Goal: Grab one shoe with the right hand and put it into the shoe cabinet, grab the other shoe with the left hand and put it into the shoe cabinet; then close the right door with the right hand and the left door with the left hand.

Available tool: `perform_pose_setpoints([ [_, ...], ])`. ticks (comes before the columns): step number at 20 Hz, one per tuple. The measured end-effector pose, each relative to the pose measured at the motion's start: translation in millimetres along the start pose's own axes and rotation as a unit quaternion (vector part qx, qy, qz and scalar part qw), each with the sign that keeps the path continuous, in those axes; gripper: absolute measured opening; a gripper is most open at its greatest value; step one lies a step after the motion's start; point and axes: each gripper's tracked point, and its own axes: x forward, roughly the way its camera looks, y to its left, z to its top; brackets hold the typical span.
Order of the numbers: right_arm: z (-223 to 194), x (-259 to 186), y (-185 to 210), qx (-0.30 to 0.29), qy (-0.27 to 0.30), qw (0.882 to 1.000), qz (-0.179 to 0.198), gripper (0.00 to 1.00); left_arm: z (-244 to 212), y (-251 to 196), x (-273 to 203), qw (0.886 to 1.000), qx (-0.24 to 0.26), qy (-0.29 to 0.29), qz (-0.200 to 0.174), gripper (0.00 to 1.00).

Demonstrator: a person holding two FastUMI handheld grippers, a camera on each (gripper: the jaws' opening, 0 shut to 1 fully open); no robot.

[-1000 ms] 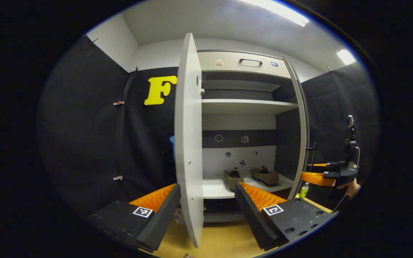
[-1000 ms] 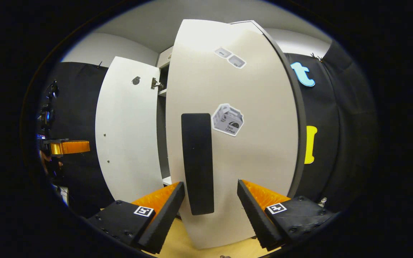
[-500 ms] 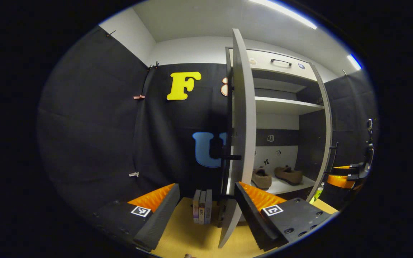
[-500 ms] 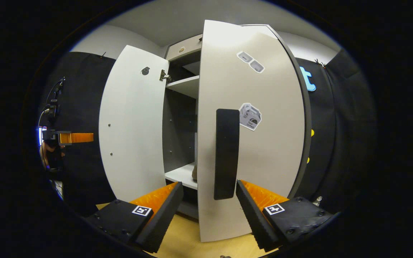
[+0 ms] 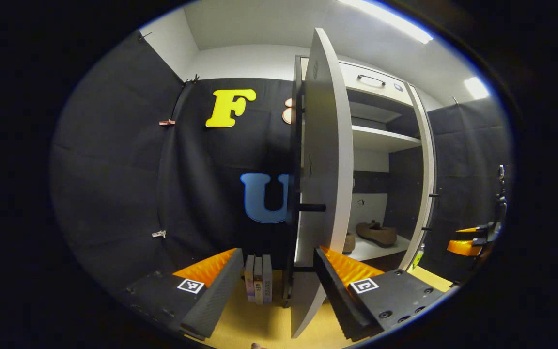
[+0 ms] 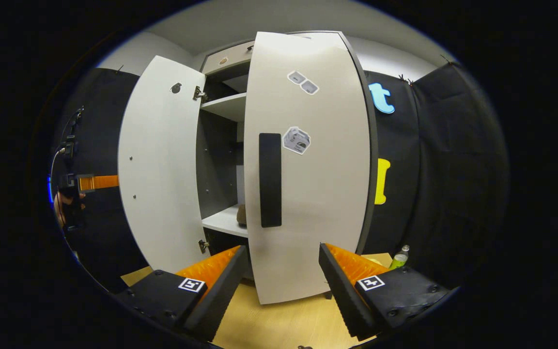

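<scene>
- Left gripper view: the left tool (image 5: 274,271) stood open and empty, its fingers straddling the near edge of the left door (image 5: 320,160), which was seen nearly edge-on with its black handle (image 5: 312,207) projecting sideways.
- Both brown shoes (image 5: 376,232) lay on the lower shelf (image 5: 373,249) inside the shoe cabinet (image 5: 380,140); one was partly hidden behind the door.
- Right gripper view: the right tool (image 6: 279,276) was likewise open and empty, facing the outer face of the right door (image 6: 308,169), near its long black handle (image 6: 270,179) but not touching it.
- Handling, as judged: each door is a stiff, hinged panel, fairly light, with a smooth face that offers little purchase. A push on the free edge, far from the hinges, or a hold on the handle should swing it shut.
- Books (image 5: 258,285) stood on the wooden surface (image 5: 255,325) beside the cabinet.
</scene>
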Motion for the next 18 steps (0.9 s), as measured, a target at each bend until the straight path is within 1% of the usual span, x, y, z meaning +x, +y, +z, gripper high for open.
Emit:
perform_pose_setpoints([
  [5,10.0,-4.1,-9.5,-0.005,-0.011,1.000,-0.017,0.98,0.2,-24.5,3.0,0.999,0.002,0.004,-0.031,0.94],
  [8,13.8,0.4,-8.1,-0.005,-0.016,1.000,-0.013,0.98,-2.8,-54.2,7.9,0.998,-0.010,0.007,-0.063,0.94],
  [9,14.7,3.0,-9.0,-0.007,-0.016,1.000,-0.012,0.98,-3.4,-63.6,10.2,0.997,-0.012,0.007,-0.072,0.98],
  [10,16.2,4.3,-9.7,-0.005,-0.018,1.000,-0.011,0.98,-3.7,-72.9,12.5,0.997,-0.012,0.007,-0.078,0.94],
  [15,20.7,2.1,-20.0,0.009,-0.024,1.000,0.001,0.98,-0.9,-109.6,32.8,0.995,0.006,0.003,-0.095,0.94],
  [18,24.2,-1.9,-31.8,0.015,-0.027,1.000,-0.001,0.98,-6.6,-131.3,45.2,0.993,-0.019,0.005,-0.115,0.94],
])
